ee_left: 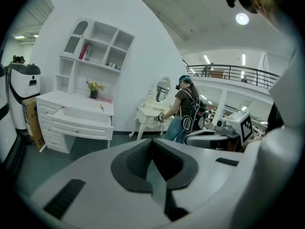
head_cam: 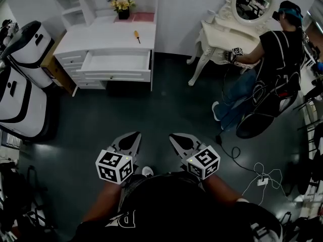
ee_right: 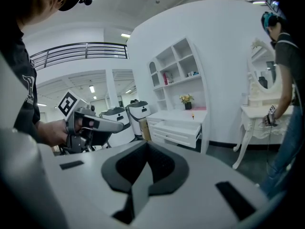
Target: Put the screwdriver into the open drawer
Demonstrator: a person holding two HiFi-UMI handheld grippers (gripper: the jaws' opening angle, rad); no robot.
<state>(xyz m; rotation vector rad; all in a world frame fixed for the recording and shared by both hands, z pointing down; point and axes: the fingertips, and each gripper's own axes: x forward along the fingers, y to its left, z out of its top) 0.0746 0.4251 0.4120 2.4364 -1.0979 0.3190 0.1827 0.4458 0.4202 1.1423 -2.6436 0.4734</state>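
Facing the white desk [head_cam: 101, 37] from well back, the operator holds both tools side by side over dark floor [head_cam: 166, 110]. Left gripper [head_cam: 134, 136]: jaws fully together, nothing between the pads. Right gripper [head_cam: 175, 137]: same, jaws together, empty.

Task status: not started, approx. nil progress. The screwdriver [head_cam: 137, 36] lies on the desk top toward the right edge, just beyond the drawer [head_cam: 116, 76] and apart from it. The drawer is already pulled out toward the near side; its interior looks bare. Remaining steps: close the gap to the desk, open one tool, grip the screwdriver, carry it over the drawer wall, lower, release.

Clearances:
- Floor between tools and desk is unobstructed; straight path avail.
- Left: large white machines [head_cam: 22, 59] stand beside the desk. Keep the left tool off them.
- Right: vanity table [head_cam: 222, 39] w/ a second person [head_cam: 275, 49] at it, well apart from the desk.
- Near right: cables [head_cam: 262, 180] on the floor, off the direct path.
- Desk right edge drops straight; a rightward nudge could prob. roll the screwdriver off.
- Flower pot [head_cam: 123, 11] sits at the far side of the top, apart from the pick point.
- Shelf unit [head_cam: 75, 6] occupies the far left only; room above the screwdriver is open.
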